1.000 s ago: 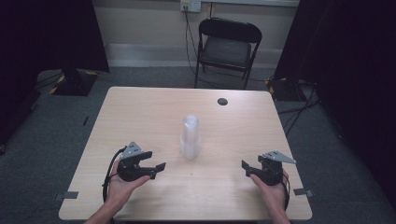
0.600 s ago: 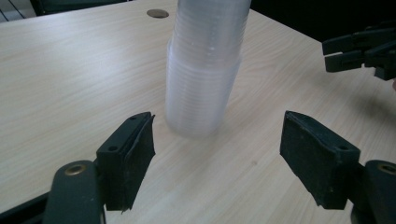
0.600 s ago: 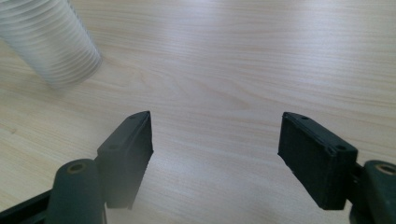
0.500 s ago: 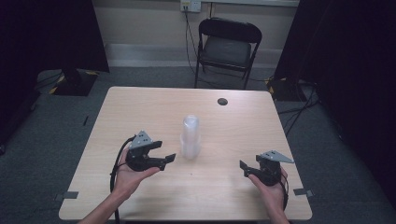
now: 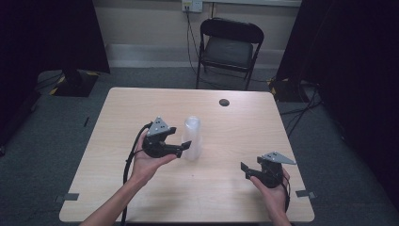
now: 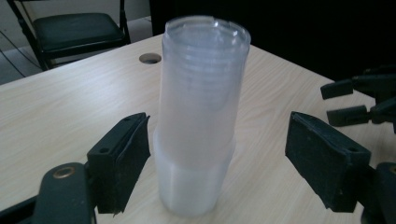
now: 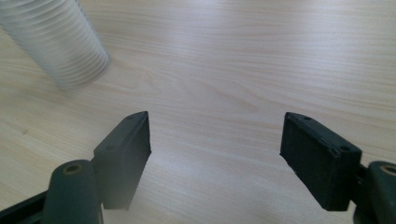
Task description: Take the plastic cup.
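Left gripper (image 5: 181,147) moves right, up to clear cup stack (image 5: 192,138), jaws just opening wide, stack between, untouched. Right gripper (image 5: 245,169) near-right, wide open, empty.

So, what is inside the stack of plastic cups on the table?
The stack of plastic cups shows many nested rims near its top, one cup inside another. Its cloudy walls hide whether anything lies at the bottom. It stands on the bare wooden table.

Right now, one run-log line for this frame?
left gripper: fingers just opening, astride cup stack, no contact | right gripper: open, empty, near table edge | stack: upright
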`<state>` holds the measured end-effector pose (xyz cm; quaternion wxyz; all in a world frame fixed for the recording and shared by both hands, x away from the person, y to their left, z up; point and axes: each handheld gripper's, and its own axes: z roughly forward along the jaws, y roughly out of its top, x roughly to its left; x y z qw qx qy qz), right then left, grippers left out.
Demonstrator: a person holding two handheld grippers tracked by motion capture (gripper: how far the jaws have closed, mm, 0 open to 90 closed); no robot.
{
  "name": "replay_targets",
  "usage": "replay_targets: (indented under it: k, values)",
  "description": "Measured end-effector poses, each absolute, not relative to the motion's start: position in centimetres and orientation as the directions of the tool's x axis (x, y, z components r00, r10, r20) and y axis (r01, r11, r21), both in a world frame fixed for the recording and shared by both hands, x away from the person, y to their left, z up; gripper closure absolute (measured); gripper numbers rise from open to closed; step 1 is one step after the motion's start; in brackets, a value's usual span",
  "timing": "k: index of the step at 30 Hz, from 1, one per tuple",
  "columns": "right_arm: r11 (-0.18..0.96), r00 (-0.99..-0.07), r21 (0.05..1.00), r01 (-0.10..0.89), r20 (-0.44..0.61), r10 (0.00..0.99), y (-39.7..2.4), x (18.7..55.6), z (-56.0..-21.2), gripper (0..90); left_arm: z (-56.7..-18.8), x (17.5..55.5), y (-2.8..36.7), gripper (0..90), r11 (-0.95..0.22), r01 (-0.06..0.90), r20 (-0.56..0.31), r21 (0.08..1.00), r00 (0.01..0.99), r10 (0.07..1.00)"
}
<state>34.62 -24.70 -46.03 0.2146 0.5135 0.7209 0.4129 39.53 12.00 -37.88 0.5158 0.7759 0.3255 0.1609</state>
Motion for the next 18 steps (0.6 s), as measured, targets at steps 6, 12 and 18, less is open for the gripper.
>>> replay_targets:
  k: [6,12,18]
  values:
    - [0.134,-0.384,0.812,0.568,0.118,0.916,-24.7,34.6,-46.1,22.9,-37.6,41.1,10.8,21.0,-0.248,0.32,-0.077,0.914,0.739,0.669]
    - [0.128,-0.392,0.813,0.568,0.131,0.911,-24.7,34.7,-46.0,22.9,-38.3,42.3,9.4,19.4,-0.286,0.303,-0.031,0.909,0.734,0.679]
    - [0.126,-0.397,0.815,0.566,0.135,0.908,-24.7,34.8,-46.0,22.9,-39.3,43.4,8.6,18.4,-0.288,0.318,-0.041,0.903,0.733,0.679]
